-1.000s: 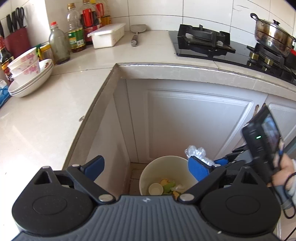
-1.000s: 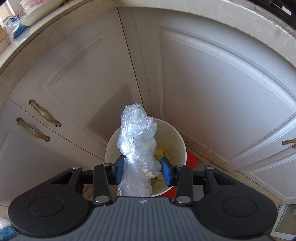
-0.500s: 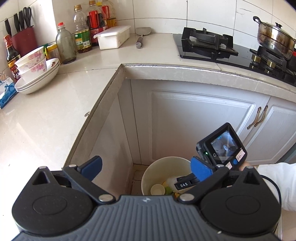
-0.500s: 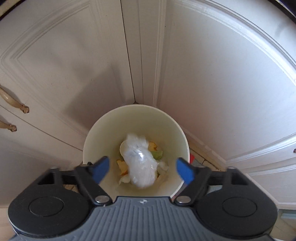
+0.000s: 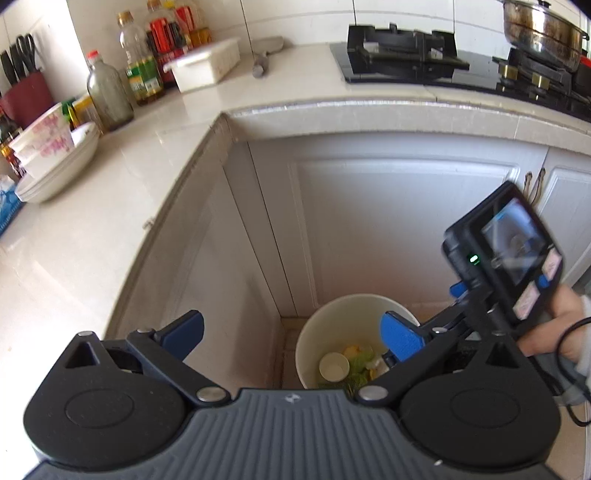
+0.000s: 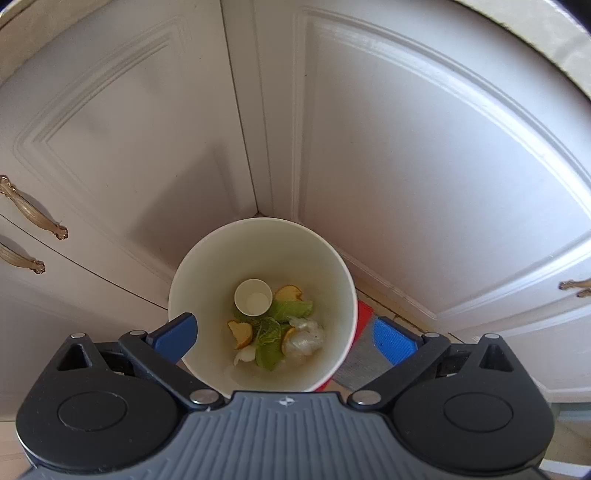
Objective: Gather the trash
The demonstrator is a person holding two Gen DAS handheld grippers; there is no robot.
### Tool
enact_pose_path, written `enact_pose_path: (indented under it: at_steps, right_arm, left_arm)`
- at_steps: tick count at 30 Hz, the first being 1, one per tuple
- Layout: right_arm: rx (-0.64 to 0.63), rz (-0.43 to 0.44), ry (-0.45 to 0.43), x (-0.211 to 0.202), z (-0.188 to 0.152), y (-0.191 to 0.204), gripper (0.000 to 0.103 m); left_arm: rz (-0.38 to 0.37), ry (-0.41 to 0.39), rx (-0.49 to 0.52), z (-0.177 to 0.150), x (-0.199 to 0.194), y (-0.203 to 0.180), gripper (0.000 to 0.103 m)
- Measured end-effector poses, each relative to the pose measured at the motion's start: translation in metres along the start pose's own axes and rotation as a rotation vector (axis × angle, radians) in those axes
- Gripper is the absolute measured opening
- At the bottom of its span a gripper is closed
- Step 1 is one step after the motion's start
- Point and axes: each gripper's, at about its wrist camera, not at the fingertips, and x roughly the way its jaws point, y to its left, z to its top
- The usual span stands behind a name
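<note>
Here right gripper (image 6: 283, 334) hangs over the white trash bin (image 6: 332, 273), blue fingers spread wide, nothing between them. Inside the bin, at the bottom: crumpled clear plastic wrap (image 6: 306, 338) on the right side, touching green leaf scraps (image 6: 288, 308), yellow peel pieces (image 6: 242, 330), and a white paper cup (image 6: 253, 297) lying mouth-up toward the back. Something red (image 6: 364, 310) sticks out on the floor beside the bin's right wall, can't tell what. Bin sits in the inner corner of the white cabinet doors (image 6: 424, 166), brass handles (image 6: 33, 214) off left. Left gripper (image 5: 291, 334) also spread apart, empty, held higher beside the counter edge; its right finger overlaps the bin rim in view. Right gripper body with its lit screen (image 5: 511, 240) blocks the bin's right side there, hand (image 5: 554, 325) behind it. Farther back on the countertop (image 5: 122, 206): stacked bowls (image 5: 55, 155), bottles (image 5: 140, 66), white lidded box (image 5: 207, 64), black gas stove (image 5: 402, 51), steel pot (image 5: 541, 26).
</note>
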Motion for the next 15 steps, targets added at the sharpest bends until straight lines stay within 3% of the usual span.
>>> enact_pose_path:
  at_steps: [7, 15]
  right_arm:
    - [0.103, -0.077, 0.021, -0.054, -0.012, -0.006, 0.103]
    - [0.230, -0.124, -0.013, -0.101, -0.026, -0.014, 0.103]
  left_arm:
    - [0.016, 0.156, -0.047, 0.002, 0.024, -0.003, 0.102]
    - [0.014, 0.263, -0.094, 0.001, 0.038, -0.007, 0.102]
